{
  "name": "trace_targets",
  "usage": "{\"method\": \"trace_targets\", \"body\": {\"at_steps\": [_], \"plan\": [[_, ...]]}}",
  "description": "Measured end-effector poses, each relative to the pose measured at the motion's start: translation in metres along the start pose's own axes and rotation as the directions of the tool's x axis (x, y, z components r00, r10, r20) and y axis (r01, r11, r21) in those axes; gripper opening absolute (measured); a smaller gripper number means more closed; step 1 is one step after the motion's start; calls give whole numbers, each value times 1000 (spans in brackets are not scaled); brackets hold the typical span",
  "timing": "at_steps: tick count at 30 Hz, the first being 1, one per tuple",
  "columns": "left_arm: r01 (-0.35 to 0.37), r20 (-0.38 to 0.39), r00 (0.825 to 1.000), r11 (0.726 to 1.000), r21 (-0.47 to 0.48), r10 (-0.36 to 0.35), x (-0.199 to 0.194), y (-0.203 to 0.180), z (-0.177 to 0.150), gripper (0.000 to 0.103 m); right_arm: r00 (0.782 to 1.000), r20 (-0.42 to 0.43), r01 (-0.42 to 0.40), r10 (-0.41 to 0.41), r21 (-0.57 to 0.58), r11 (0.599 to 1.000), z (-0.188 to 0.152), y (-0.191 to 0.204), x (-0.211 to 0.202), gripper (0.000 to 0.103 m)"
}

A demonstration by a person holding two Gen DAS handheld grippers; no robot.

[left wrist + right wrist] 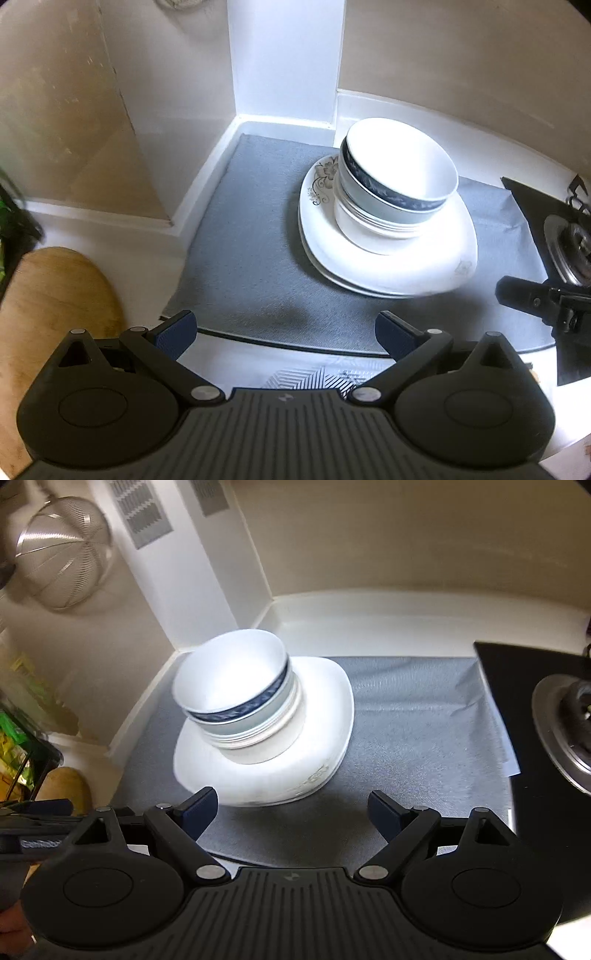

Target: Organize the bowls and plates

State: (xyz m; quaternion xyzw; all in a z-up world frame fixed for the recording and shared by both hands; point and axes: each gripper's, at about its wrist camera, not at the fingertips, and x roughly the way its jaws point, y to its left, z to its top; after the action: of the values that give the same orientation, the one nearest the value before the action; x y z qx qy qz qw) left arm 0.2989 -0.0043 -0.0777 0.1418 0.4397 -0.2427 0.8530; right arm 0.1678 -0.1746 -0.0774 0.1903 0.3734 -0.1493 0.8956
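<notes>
A stack of white bowls (395, 192), the top one with a dark blue band, stands on stacked white plates (436, 266) with a grey flower print. The pile rests on a grey mat (258, 236) in the counter's corner. My left gripper (286, 330) hangs open above the mat's near edge, short of the plates, with nothing between its fingers. In the right wrist view the same bowls (236, 698) and plates (325, 709) lie ahead and left of my right gripper (291, 810), which is open and holds nothing. The right gripper's body (543, 299) shows at the left view's right edge.
A wooden board (55, 306) lies at the left. A gas hob burner (565, 727) on a black surface sits at the right. A wire strainer (62, 557) hangs on the wall at upper left. White walls and a column (284, 59) close the corner behind the dishes.
</notes>
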Motion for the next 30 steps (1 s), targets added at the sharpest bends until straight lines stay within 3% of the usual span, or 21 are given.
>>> {"method": "trace_targets", "body": {"at_steps": [8, 12, 16, 21, 30], "plan": [[-61, 76, 995, 995, -73, 67, -10, -4, -6, 103, 999, 15, 45, -44, -51, 998, -20, 19, -19, 90], [-4, 73, 997, 993, -121, 13, -18, 4, -2, 103, 999, 16, 51, -51, -56, 997, -24, 21, -22, 90], [-21, 99, 994, 980, -200, 41, -23, 11, -4, 103, 998, 22, 57, -56, -48, 997, -27, 19, -27, 90], [-73, 70, 994, 988, -138, 83, -20, 3, 0, 103, 998, 30, 57, -56, -49, 997, -30, 18, -31, 90], [-70, 35, 997, 994, -81, 73, -16, -5, 1, 103, 998, 33, 58, -56, -56, 997, -33, 17, -34, 90]]}}
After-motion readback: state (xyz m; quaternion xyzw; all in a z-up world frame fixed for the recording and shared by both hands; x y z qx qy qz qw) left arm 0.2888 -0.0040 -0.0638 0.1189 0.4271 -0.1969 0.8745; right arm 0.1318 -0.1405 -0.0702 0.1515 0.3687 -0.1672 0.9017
